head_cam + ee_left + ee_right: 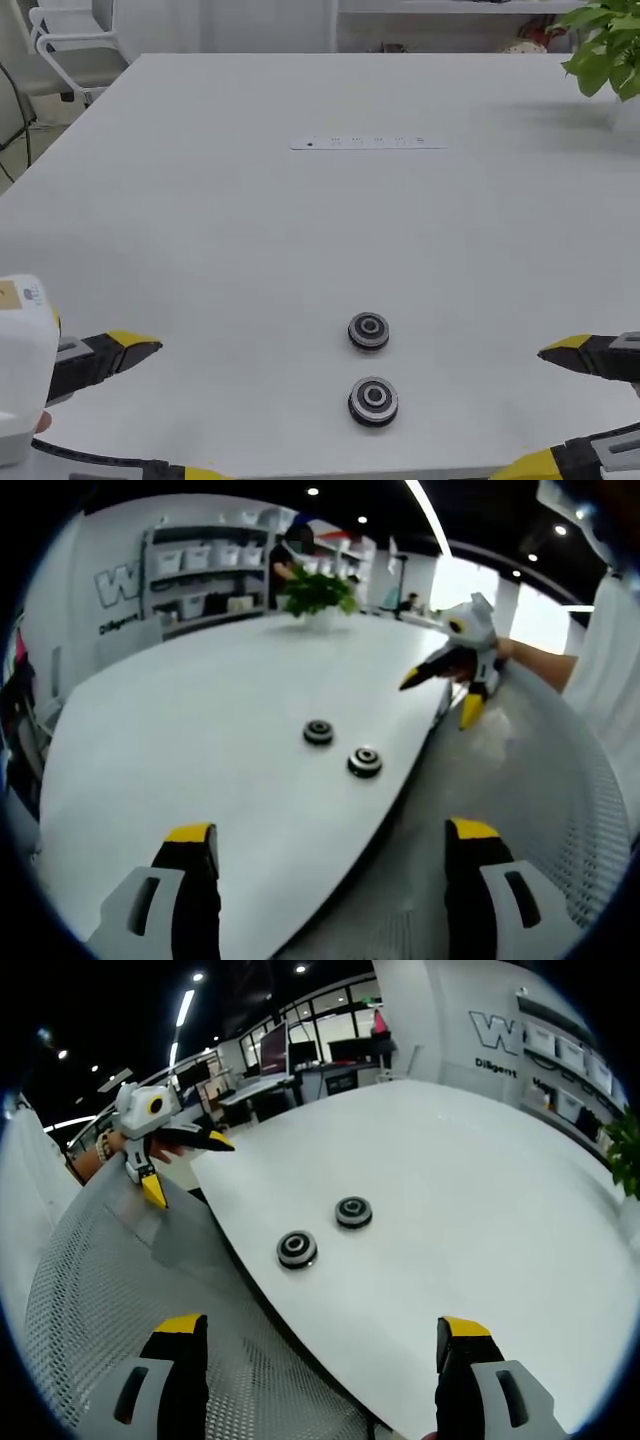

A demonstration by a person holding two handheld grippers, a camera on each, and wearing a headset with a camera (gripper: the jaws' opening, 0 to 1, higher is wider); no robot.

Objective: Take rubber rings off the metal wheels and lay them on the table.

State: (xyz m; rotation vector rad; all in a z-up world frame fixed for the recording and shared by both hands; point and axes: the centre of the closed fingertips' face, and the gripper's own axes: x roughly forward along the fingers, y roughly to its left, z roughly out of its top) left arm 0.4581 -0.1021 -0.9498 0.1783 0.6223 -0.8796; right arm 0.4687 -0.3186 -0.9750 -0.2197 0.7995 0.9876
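Two small metal wheels lie flat near the white table's front edge, each with a black rubber ring around its rim. The farther wheel (368, 332) (318, 732) (353, 1211) sits just behind the nearer wheel (373, 401) (364, 762) (297, 1248). My left gripper (170, 410) (330, 840) (193, 1172) hovers open at the front left, well apart from the wheels. My right gripper (545, 408) (320, 1328) (437, 702) is open at the front right, also apart from them. Both have yellow-tipped jaws with nothing between them.
The table (250, 230) stretches far back, with a thin marked strip (368, 143) in its middle. A green plant (605, 50) stands at the far right corner and a white chair (60, 40) at the far left. A white mesh surface (110, 1290) lies below the front edge.
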